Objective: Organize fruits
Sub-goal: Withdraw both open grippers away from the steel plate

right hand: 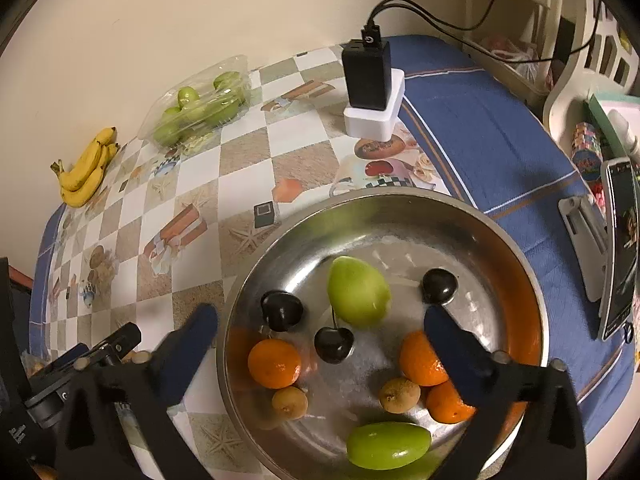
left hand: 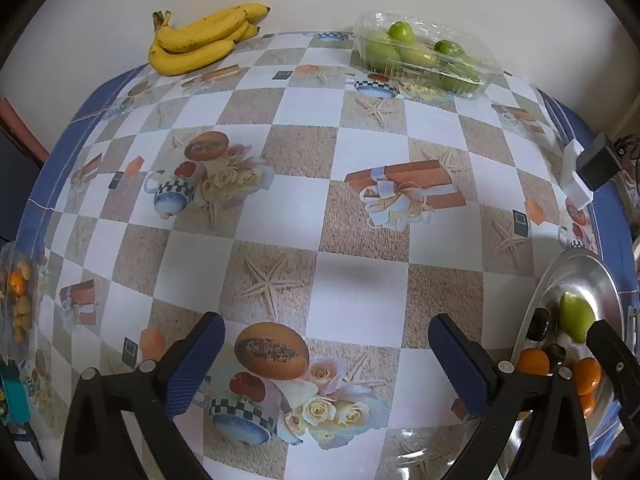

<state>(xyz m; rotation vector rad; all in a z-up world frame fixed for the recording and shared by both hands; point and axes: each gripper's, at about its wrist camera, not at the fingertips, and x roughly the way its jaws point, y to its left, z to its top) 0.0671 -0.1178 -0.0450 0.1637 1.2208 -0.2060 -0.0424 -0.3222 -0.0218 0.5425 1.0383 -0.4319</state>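
A steel bowl [right hand: 400,208] holds green fruits [right hand: 358,292], oranges [right hand: 274,363], dark cherries [right hand: 333,344] and small brown fruits [right hand: 399,395]. My right gripper [right hand: 320,316] is open and empty, hovering over the bowl. My left gripper [left hand: 326,326] is open and empty above the checkered tablecloth; the bowl [left hand: 580,264] lies to its right. A banana bunch [left hand: 200,40] lies at the far left by the wall, also in the right wrist view [right hand: 86,170]. A clear plastic box of green fruits [left hand: 424,56] sits at the far right, also in the right wrist view [right hand: 196,102].
A black charger on a white block [right hand: 370,92] stands beyond the bowl. A phone on a stand [right hand: 618,248] is at the right table edge. A bag of small orange and yellow fruits [left hand: 18,300] lies at the left edge. A wall runs behind the table.
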